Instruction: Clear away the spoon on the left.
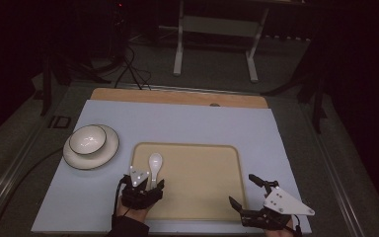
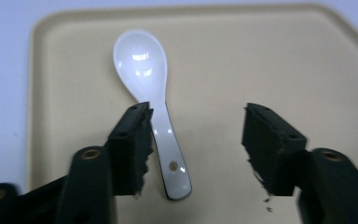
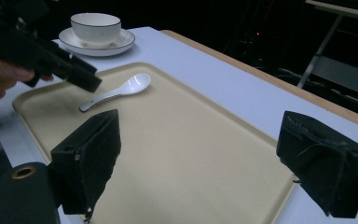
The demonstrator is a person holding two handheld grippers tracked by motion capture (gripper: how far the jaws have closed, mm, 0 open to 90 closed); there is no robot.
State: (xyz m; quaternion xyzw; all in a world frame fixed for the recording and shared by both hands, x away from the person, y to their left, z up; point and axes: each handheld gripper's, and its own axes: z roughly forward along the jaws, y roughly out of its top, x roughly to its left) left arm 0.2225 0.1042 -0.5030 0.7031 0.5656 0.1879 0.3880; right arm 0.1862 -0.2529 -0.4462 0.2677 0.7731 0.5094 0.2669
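Observation:
A white ceramic spoon (image 1: 155,163) (image 2: 142,65) (image 3: 130,86) lies flat on the left part of a beige tray (image 1: 197,177) (image 2: 261,60) (image 3: 177,140), bowl end away from me. My left gripper (image 1: 145,180) (image 2: 196,116) hovers just above the spoon's handle with its jaws apart. The handle runs beside the left jaw, and neither pad presses on it. My right gripper (image 1: 242,188) (image 3: 200,135) stands wide open over the tray's near right corner, with nothing between its jaws.
A white bowl (image 1: 87,139) (image 3: 95,23) sits on a saucer (image 1: 103,157) (image 3: 121,44) on the pale blue table cover (image 1: 177,123), left of the tray. A wooden edge (image 1: 177,96) borders the far side. Beyond it are dark floor, cables and a stand.

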